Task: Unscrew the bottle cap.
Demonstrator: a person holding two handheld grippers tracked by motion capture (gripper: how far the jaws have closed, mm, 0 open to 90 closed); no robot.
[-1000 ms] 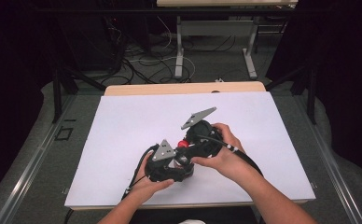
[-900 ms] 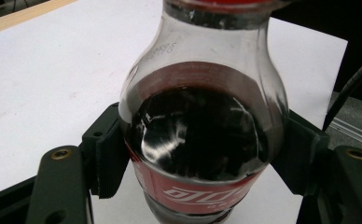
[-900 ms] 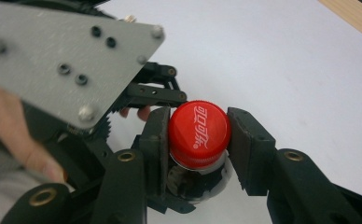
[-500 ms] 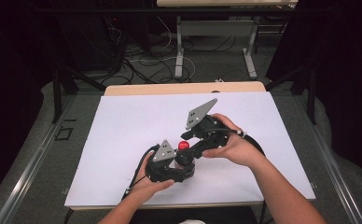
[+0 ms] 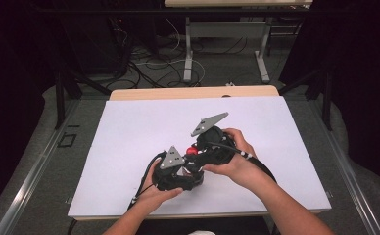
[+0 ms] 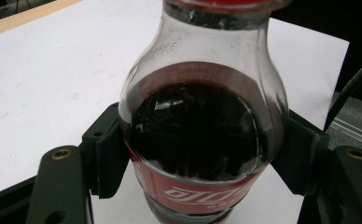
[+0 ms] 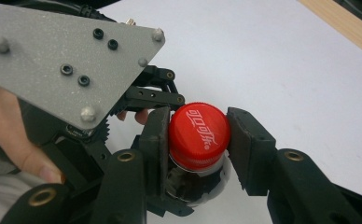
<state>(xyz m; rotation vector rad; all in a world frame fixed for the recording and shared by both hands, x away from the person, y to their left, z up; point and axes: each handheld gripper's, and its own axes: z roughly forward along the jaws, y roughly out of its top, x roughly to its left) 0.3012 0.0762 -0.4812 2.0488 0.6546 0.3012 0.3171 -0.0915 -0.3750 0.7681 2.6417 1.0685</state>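
— Where is the bottle?

— The clear plastic cola bottle with the red label [image 6: 200, 140] stands near the front edge of the white tabletop [image 5: 129, 132], about midway along it. My left gripper [image 6: 200, 154] clamps its dark-filled body from both sides, jaws pressed against the label.

— And your other hand?

— My right gripper [image 7: 198, 140] brackets the red screw cap [image 7: 199, 135]. One pad touches the cap; the other sits just beside it, and I cannot tell if it grips.
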